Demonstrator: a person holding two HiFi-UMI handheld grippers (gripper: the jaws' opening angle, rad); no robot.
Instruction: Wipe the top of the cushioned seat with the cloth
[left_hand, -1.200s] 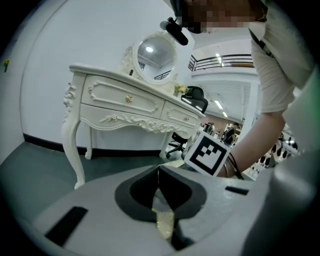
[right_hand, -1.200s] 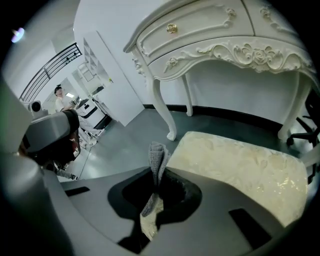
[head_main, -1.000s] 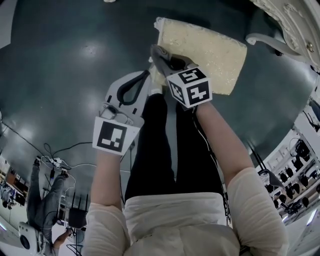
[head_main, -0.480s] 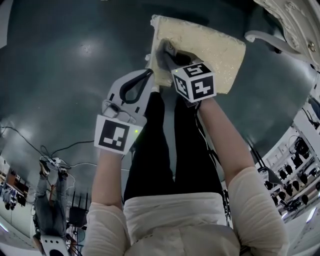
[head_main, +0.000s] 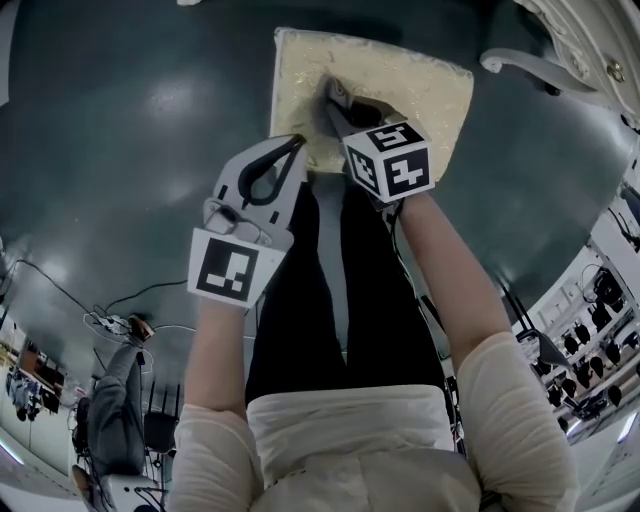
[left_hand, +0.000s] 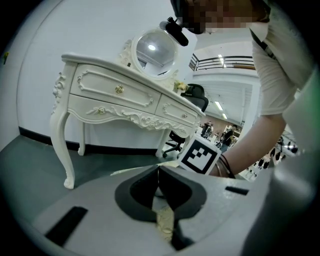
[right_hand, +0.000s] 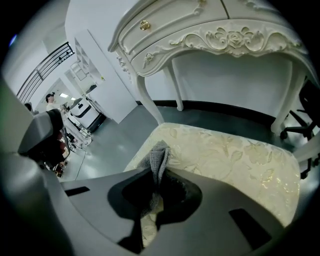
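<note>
Dim, even overhead light in head view; soft glare patches on glossy floor (head_main: 150, 110). Gripper views brighter, white wall (left_hand: 60, 30) near blown out. Heavy fisheye bend, black vignette at corners. Close foreground soft; seat (right_hand: 225, 155) sharp, shadows weak.

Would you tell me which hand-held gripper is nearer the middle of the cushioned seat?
Right. The right hand-held gripper is over the seat with the cloth; the left hand-held gripper sits at its near edge.
</note>
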